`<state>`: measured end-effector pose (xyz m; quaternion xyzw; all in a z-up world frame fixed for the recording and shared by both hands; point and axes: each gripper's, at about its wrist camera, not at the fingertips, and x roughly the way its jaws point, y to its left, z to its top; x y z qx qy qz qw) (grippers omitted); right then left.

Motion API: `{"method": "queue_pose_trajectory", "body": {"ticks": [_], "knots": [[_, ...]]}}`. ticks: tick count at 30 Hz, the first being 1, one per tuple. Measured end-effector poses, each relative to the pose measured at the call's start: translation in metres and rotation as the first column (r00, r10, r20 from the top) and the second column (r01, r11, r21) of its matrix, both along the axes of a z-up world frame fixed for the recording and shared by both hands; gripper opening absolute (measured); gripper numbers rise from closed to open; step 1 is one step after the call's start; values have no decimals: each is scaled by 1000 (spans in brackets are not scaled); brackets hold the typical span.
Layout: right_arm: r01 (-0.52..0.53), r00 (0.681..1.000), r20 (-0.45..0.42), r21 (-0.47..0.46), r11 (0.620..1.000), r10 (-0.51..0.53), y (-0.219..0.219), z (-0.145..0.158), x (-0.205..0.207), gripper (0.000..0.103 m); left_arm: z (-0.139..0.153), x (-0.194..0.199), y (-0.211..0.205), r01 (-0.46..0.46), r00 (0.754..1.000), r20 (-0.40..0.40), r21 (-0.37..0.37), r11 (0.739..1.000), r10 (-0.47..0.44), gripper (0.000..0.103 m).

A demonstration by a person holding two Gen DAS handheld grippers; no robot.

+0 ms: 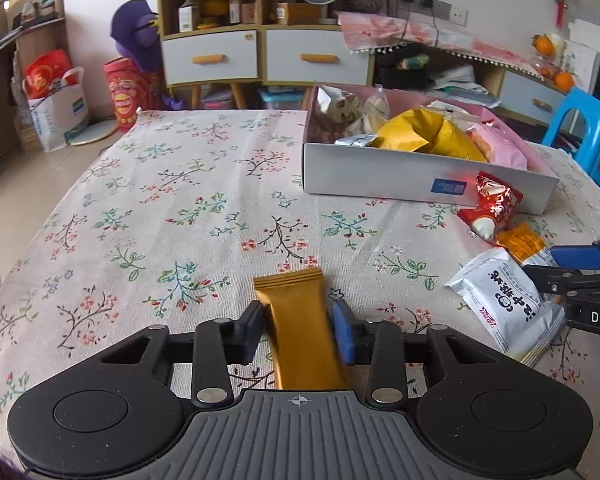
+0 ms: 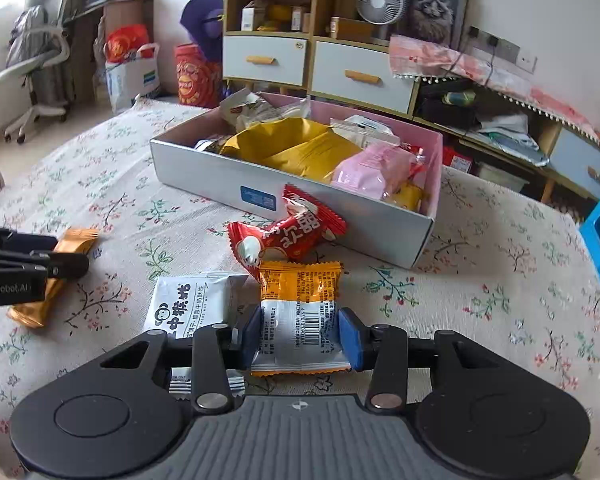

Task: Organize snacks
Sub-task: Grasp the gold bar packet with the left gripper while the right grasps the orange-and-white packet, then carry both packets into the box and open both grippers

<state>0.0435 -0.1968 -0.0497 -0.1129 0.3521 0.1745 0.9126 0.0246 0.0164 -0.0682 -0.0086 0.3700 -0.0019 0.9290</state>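
Observation:
My left gripper [image 1: 299,330] is shut on a gold snack bar [image 1: 298,320] low over the flowered tablecloth; the bar also shows in the right wrist view [image 2: 66,246]. My right gripper [image 2: 300,332] is closed on an orange-and-white snack packet [image 2: 300,312], which lies on the cloth. A white packet [image 2: 188,304] lies just left of it and a red packet [image 2: 288,232] lies beyond it, against the grey box [image 2: 340,216]. The box is open and holds several snacks, among them a yellow bag [image 2: 296,148] and a pink bag [image 2: 372,172].
The table [image 1: 140,200] has a flowered cloth. The box stands at the far right of the left wrist view [image 1: 380,168]. White drawers [image 1: 260,56] and shelves stand behind the table. A blue stool [image 1: 592,128] stands to the right.

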Motion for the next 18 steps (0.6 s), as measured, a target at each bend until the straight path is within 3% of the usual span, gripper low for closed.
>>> {"method": "queue_pose_trajectory", "body": {"ticks": [7, 18], "knots": [[-25, 1000, -6, -79, 997, 24, 11, 4, -4, 27, 3, 4, 7, 26, 999, -26, -28, 999, -27, 28], [-2, 998, -61, -94, 996, -4, 28, 11, 9, 27, 9, 7, 16, 56, 994, -85, -88, 995, -63, 27]]}}
